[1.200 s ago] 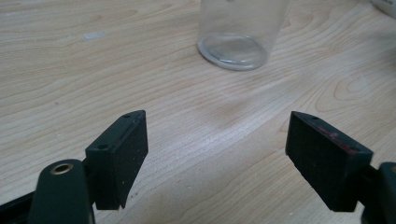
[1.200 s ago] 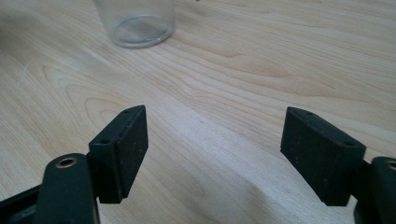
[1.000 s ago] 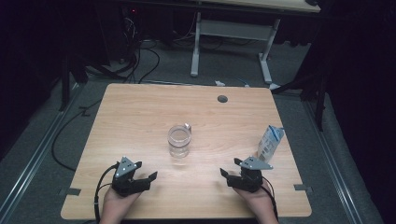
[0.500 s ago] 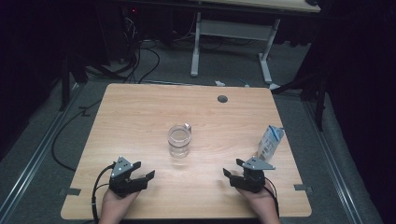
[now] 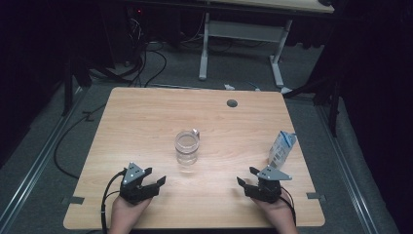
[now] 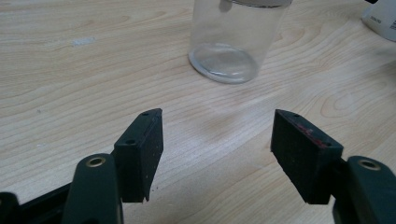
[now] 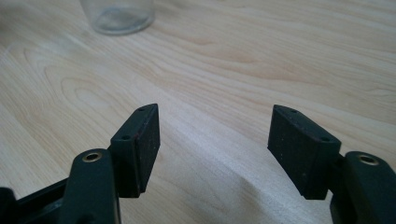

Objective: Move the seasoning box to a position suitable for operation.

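On the wooden table (image 5: 146, 122), a clear glass jar (image 5: 187, 147) stands upright at the centre, apparently empty. A small carton (image 5: 281, 149) stands upright near the right edge, just ahead of the right gripper (image 5: 251, 181). The left gripper (image 5: 155, 180) lies nearer the jar, which stands ahead to its right. Both grippers' jaws are spread apart, holding nothing.

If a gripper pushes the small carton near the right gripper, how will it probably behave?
The carton stands upright, tall on a narrow base, so a high push would probably tip it. It looks like thin card, likely denting under a hard squeeze. Its fill level cannot be seen, so its weight stays uncertain.
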The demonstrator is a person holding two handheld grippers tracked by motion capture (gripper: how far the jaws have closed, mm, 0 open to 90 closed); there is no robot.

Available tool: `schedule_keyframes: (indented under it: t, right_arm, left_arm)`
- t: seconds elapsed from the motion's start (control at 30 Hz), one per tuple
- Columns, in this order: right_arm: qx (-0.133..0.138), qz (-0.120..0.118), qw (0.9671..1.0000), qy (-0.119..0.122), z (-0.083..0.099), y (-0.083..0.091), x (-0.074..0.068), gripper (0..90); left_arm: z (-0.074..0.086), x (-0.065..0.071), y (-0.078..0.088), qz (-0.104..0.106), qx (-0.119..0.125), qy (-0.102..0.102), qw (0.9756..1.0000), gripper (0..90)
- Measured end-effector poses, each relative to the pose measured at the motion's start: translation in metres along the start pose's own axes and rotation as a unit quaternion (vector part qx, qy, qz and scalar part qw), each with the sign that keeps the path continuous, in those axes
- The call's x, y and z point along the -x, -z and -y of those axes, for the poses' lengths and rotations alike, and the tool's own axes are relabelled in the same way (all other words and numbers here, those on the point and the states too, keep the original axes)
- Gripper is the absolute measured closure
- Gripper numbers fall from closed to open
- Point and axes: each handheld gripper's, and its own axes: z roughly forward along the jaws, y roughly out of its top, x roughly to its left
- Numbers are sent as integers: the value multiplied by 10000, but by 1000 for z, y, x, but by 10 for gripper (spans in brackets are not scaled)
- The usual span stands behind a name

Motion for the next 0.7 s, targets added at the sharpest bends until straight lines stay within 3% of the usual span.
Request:
schedule_keyframes:
  t: [0.1, 0.23, 0.33, 0.47, 0.7]
  right_arm:
    - [1, -48, 10000, 16, 1, 0, 0, 344]
    - [56, -158, 9998, -51, 1, 2, 1, 367]
    - [54, -226, 9997, -94, -1, 4, 1, 380]
    - [60, -210, 9998, -42, -3, 5, -3, 381]
    - [85, -218, 9997, -3, -5, 4, -7, 381]
  left_arm:
    - [-1, 5, -2, -40, 4, -14, 10000, 405]
    - [-6, 7, -6, 26, -60, 124, 9999, 422]
    - [-11, 13, -7, -119, -47, -68, 9999, 411]
    - [-20, 19, -5, -147, -49, -225, 9996, 411]
    - [-33, 17, -4, -81, -36, -241, 9997, 420]
